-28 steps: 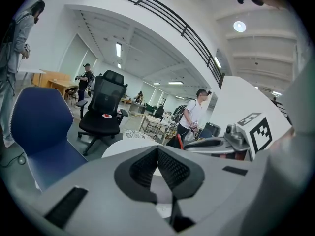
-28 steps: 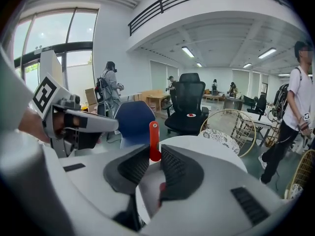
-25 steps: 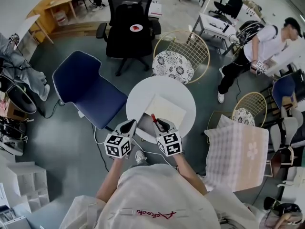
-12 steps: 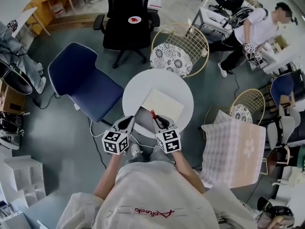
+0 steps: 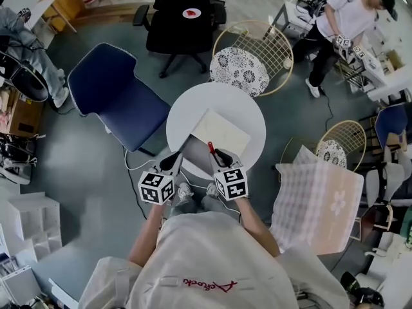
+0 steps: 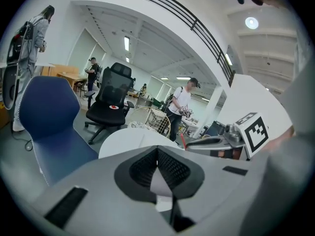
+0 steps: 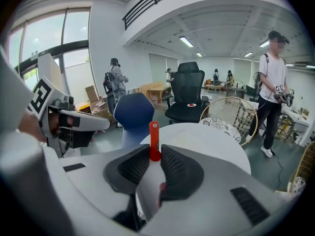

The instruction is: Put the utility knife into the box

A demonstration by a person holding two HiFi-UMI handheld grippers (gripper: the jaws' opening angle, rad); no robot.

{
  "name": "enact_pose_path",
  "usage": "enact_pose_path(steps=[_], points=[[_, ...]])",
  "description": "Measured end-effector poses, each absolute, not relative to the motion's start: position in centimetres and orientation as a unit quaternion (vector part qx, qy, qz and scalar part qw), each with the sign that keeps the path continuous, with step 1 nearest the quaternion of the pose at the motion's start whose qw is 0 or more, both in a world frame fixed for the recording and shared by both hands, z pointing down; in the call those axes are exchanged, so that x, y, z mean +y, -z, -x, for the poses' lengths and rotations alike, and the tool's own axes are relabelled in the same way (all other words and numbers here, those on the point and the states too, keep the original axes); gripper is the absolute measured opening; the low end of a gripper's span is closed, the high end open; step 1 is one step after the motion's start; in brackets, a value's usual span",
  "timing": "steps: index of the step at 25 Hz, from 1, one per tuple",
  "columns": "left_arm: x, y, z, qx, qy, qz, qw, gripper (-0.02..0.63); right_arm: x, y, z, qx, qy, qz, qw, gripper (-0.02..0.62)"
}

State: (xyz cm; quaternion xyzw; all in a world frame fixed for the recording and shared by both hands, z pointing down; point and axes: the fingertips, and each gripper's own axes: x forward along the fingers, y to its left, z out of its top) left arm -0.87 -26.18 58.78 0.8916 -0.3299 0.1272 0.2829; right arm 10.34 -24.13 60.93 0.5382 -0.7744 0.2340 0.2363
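Most of the utility knife (image 5: 210,149) is buried in the right gripper (image 5: 217,155). Only a slim red end sticks out past the fingertips toward 12 o'clock, and no blade can be made out. In the right gripper view the fingers (image 7: 174,166) are pinched tight on that red strip (image 7: 154,139), and a red patch shows lower down in the gap. The knife hangs over the 6 o'clock part of the round white tabletop (image 5: 193,114), just short of the flat cream box (image 5: 224,132) at its middle. Whether the box is open cannot be told. A grey panel (image 5: 193,154) lies against its 7 o'clock side, partly covered by the grippers. The left gripper (image 5: 175,163) is at 7 o'clock, apart from the right one. Its fingers (image 6: 140,168) meet at the tips, with nothing seen between them.
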Motion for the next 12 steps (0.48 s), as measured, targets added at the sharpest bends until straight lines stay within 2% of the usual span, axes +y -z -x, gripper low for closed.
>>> enact_pose_path(steps=[12], points=[[-23.2,-63.1,0.9,-0.340,-0.164,-0.868,0.324,0.011,-19.7,-66.5,-10.8,-0.767,-0.297,-0.501,0.269,0.080]])
